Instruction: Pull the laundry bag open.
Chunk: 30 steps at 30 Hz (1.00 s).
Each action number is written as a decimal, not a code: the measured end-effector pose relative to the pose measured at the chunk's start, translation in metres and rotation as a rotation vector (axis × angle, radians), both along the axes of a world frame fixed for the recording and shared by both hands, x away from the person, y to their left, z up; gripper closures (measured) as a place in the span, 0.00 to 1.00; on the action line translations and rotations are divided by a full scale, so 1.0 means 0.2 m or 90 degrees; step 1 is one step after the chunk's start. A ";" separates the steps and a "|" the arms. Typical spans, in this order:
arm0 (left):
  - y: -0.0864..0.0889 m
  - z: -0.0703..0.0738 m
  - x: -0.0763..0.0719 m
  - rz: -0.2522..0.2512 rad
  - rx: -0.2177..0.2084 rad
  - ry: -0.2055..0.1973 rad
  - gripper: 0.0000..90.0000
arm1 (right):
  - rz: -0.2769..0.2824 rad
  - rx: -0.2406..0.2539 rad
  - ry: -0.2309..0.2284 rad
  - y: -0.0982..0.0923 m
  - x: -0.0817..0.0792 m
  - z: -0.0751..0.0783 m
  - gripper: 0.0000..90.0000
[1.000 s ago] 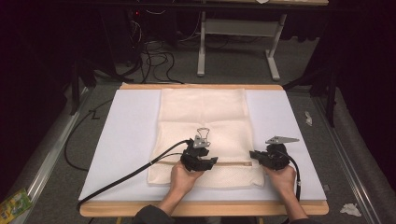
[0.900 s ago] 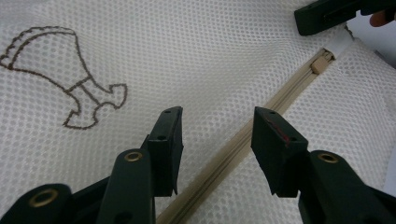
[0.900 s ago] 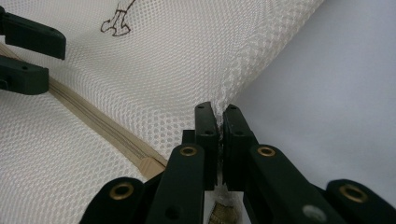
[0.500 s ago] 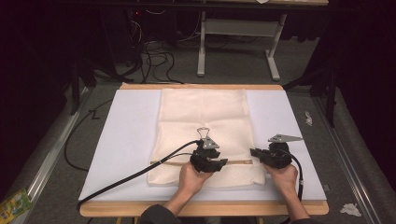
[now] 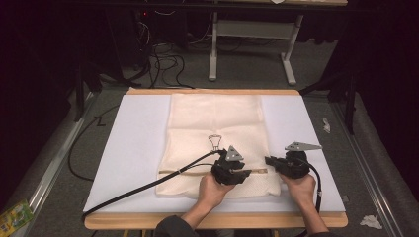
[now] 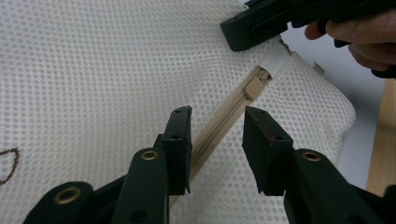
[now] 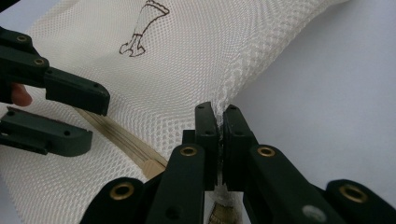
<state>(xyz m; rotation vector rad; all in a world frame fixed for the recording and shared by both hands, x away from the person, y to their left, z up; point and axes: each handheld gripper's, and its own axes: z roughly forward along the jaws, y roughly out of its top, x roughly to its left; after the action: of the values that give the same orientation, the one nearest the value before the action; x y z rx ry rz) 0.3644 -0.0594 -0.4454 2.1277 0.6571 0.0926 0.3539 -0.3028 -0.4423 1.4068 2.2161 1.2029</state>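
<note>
A cream mesh bag lies flat on the white sheet, with a beige zipper running across its near part. My left gripper hovers over the zipper's right stretch. Its jaws are open and have just been closing. They straddle the zipper tape without pressing on it, and the slider lies just ahead. My right gripper is shut on the bag's right edge, with mesh pinched between its pads. The left gripper also appears at the left of the right gripper view.
A brown outline drawing marks the middle of the bag. The left gripper's black cable trails to the front left corner. The wooden table edge runs along the front. A metal frame stands on the floor behind.
My left gripper has slid right along the zipper toward the right gripper, and its jaws have narrowed. The right gripper has kept still on the bag's edge.
</note>
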 end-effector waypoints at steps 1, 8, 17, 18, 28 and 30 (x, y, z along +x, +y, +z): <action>-0.01 0.00 0.00 -0.003 0.001 -0.002 0.70 | 0.000 0.003 -0.001 0.00 0.00 0.00 0.98; -0.07 0.00 -0.01 -0.028 0.007 -0.001 0.71 | 0.003 0.012 -0.002 -0.01 0.00 0.00 0.98; -0.10 -0.02 0.00 -0.030 0.008 0.005 0.71 | 0.002 0.023 -0.004 -0.01 0.00 0.00 0.98; -0.10 -0.02 0.01 -0.029 0.006 0.007 0.71 | 0.002 0.026 -0.005 -0.01 0.00 0.00 0.98; -0.16 -0.03 -0.01 -0.051 -0.001 0.010 0.72 | 0.005 0.030 -0.015 0.00 -0.01 0.02 0.98; -0.17 -0.04 0.00 -0.047 -0.001 0.018 0.72 | 0.005 0.032 -0.014 0.01 -0.01 0.02 0.98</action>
<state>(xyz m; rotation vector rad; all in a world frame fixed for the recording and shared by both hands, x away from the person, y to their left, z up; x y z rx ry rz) 0.3642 -0.0924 -0.4538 2.1524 0.5944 0.0225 0.3523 -0.3015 -0.4374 1.3981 2.1926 1.2794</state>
